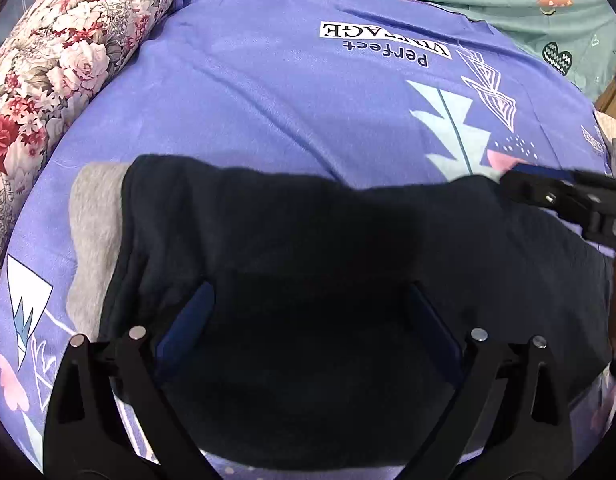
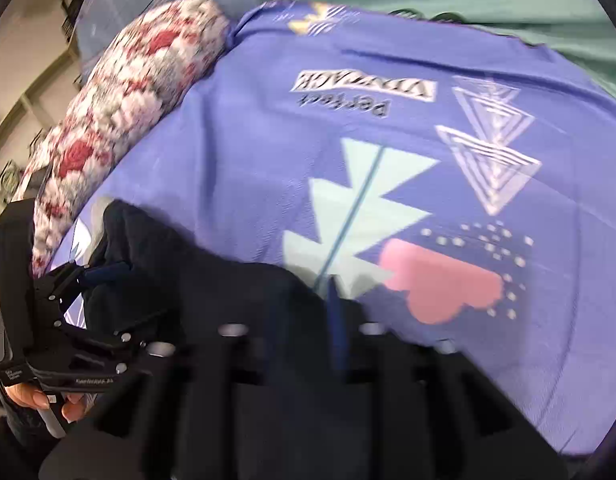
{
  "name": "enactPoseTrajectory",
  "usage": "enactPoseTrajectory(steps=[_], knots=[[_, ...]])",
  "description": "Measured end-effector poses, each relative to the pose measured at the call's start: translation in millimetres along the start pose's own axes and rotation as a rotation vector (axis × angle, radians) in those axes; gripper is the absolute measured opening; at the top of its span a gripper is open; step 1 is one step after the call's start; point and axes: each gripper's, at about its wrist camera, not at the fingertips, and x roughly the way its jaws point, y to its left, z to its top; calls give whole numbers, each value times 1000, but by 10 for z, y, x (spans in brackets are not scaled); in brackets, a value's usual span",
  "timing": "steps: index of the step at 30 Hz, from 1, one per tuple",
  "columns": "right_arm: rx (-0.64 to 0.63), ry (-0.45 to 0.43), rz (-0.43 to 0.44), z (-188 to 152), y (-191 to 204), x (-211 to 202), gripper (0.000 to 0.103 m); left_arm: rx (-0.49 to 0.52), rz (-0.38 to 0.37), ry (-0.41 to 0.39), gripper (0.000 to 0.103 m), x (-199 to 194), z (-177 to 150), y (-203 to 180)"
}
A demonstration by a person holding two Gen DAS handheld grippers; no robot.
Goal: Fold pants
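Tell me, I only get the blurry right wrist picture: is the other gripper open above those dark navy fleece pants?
Observer: Yes. The left gripper has its fingers spread wide, the dark navy fleece pants lying between them.
Operator: Anything else by the pants?
Observer: A light grey cloth shows at their left edge, seemingly underneath.
Operator: And beyond the purple printed bedsheet?
Observer: A green sheet printed with hearts and an orange mushroom.
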Motion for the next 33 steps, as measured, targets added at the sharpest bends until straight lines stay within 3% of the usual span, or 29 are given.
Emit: enactPoseTrajectory(steps=[4, 6, 7, 12, 16, 19, 22, 24, 25, 27, 28, 30, 33], knots=[[-5, 69, 41, 111, 42, 245, 45, 9, 1, -12, 97, -70, -101, 34], [-17, 96, 80, 124, 52, 307, 34, 0, -15, -11, 97, -91, -117, 65], [-20, 115, 113, 122, 65, 332, 24, -7, -25, -10, 97, -98, -118, 85], [-33, 100, 167, 65, 74, 213, 8, -45, -77, -12, 97, -130, -123, 171], [-81, -38, 88, 93, 191, 21, 5, -36, -68, -19, 97, -119, -139, 151], [-172, -26, -58, 37, 309, 314, 3, -23, -46, -19, 97, -101, -139, 120], [-195, -66, -101, -16, 331, 339, 4, -17, -43, -16, 97, -102, -137, 126], [-179, -87, -152, -9, 305, 259, 10, -18, -46, -13, 97, -130, -133, 131], [-155, -113, -195, -24, 259, 152, 18, -26, -50, -12, 97, -146, -132, 141], [-99, -153, -185, -73, 170, -54, 26, -55, -63, -17, 97, -221, -138, 182], [-65, -142, -115, -160, 96, -183, 26, -63, -70, -23, 97, -257, -139, 194], [-37, -85, -69, -374, -4, -311, 28, -68, -76, -43, 97, -330, -142, 199], [6, 20, -163, -721, -254, -349, 36, -66, -34, -30, 97, -289, -143, 187]])
